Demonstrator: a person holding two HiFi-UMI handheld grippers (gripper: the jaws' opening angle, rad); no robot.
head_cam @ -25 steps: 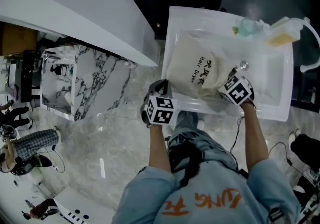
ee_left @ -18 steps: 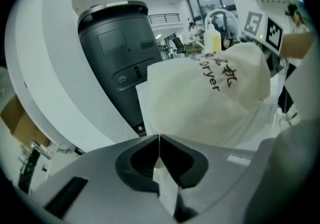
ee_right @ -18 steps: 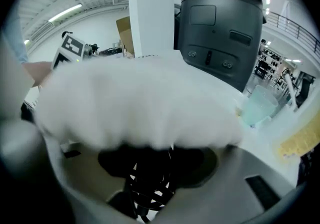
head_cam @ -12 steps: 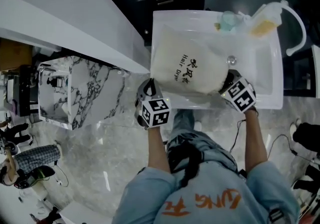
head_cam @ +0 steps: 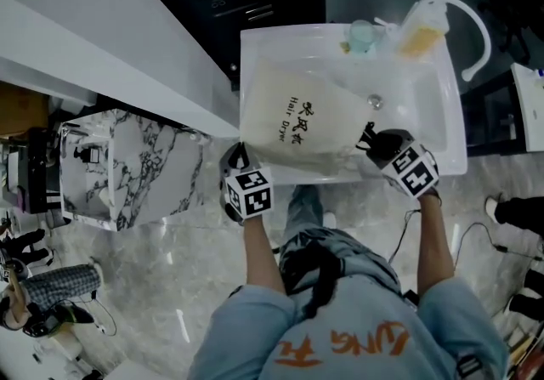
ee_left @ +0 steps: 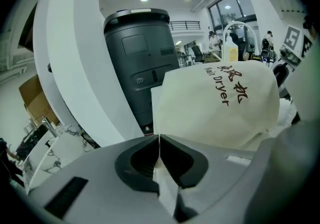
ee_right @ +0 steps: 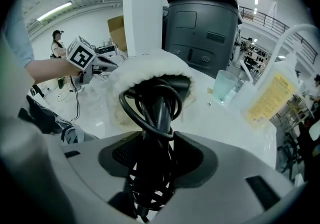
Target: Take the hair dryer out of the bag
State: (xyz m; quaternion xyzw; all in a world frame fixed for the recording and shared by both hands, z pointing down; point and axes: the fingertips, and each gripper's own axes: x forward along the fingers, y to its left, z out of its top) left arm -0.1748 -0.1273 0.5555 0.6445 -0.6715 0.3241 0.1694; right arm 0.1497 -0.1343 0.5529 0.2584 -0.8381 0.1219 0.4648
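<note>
Since one second ago the right gripper [head_cam: 371, 138] has drawn back from the mouth of the cream cloth bag [head_cam: 297, 119], toward the lower right of the head view. A black part of the hair dryer [head_cam: 366, 133] now shows between them.

On the bag, dark brown letters read "Hair Dryer", with a row of Chinese characters beside them. In the left gripper view the same print stands at the upper right.

The right gripper's jaws stand fairly wide and clamp the handle of the black hair dryer, which has its cable wound round it in loops. The dryer's far end is inside the bag's fuzzy white opening, in the middle of the right gripper view.

The left gripper [ee_left: 159, 140] has its jaws pressed together on a fold of the bag's cloth, at the bag's lower left corner in the head view.

The bag lies in a white rectangular basin [head_cam: 442, 115]. At the basin's top edge stand a pale green cup [head_cam: 361, 34] and a translucent bottle with a yellow label [head_cam: 421, 34]; the label's print is too small to read.
</note>
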